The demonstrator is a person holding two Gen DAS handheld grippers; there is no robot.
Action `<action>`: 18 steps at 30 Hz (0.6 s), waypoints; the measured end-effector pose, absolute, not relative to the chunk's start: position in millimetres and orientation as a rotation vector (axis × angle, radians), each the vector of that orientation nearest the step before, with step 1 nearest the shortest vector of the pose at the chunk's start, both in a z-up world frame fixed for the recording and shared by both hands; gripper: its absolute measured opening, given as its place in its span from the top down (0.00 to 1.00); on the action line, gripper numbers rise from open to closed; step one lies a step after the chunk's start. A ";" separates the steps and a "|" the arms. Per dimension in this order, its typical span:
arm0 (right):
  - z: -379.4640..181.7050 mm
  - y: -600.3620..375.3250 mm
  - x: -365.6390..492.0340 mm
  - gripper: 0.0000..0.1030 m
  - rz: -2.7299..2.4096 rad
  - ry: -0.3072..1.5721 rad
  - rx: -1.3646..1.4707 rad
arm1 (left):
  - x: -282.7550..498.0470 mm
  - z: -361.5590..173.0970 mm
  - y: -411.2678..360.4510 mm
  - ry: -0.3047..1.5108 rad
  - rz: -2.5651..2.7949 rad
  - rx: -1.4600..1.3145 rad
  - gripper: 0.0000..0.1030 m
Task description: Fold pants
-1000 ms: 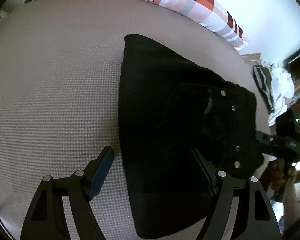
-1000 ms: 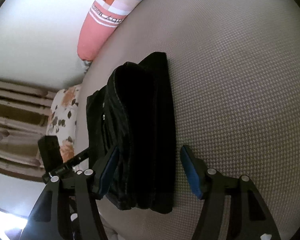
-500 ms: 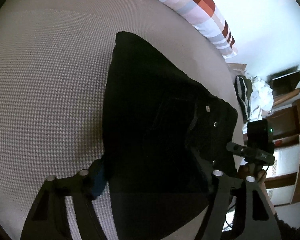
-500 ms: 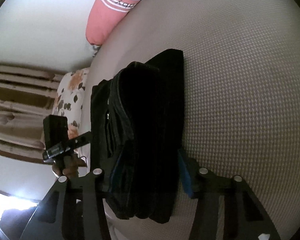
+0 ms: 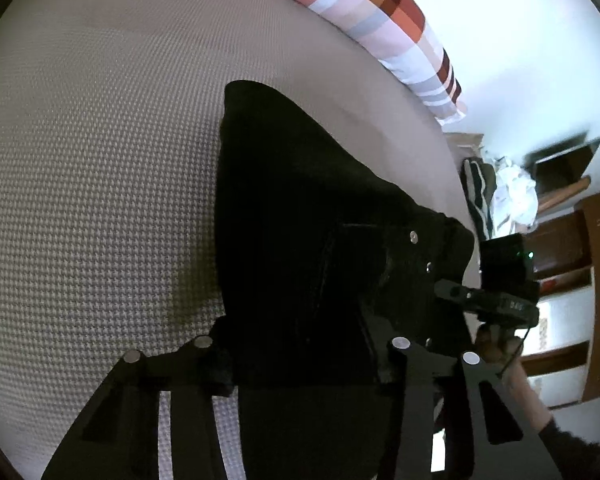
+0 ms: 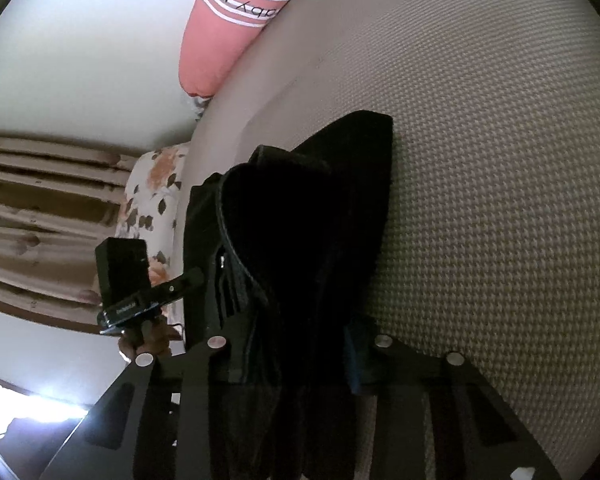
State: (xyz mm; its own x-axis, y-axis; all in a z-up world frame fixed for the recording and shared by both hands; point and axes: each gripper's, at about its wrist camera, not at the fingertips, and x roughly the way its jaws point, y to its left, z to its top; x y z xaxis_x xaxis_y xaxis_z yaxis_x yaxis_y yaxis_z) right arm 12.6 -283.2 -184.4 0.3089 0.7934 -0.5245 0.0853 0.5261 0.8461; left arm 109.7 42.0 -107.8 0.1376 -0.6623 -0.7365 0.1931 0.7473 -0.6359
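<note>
While my left gripper (image 5: pixel 300 364) reaches over the near end of the folded black pants (image 5: pixel 300 220), its jaws have just been closing and now squeeze the thick bundle from both sides, the left finger (image 5: pixel 216 368) pressed into the cloth edge where it meets the beige textured bedspread (image 5: pixel 92 168). Those pants lie folded in layers in the middle of the bed, the studded waistband toward the right in this view. Farther right, my right gripper (image 6: pixel 296 356) has likewise been closing and clamps the same stack end-on, its blue pad (image 6: pixel 352 360) tight against the cloth. A striped pillow (image 5: pixel 380 28) lies along the far edge of the bed.
</note>
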 end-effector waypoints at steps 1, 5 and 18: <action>-181.9 -276.4 13.2 0.71 0.557 1.180 0.920 | 108.5 -107.9 42.3 1.287 -0.643 -0.437 0.57; -175.6 -268.7 14.5 0.71 0.512 1.186 0.894 | 103.8 -106.9 37.7 1.264 -0.615 -0.405 0.59; -164.7 -245.0 18.7 0.71 0.376 1.186 0.874 | 101.0 -103.1 11.5 1.222 -0.515 -0.243 0.59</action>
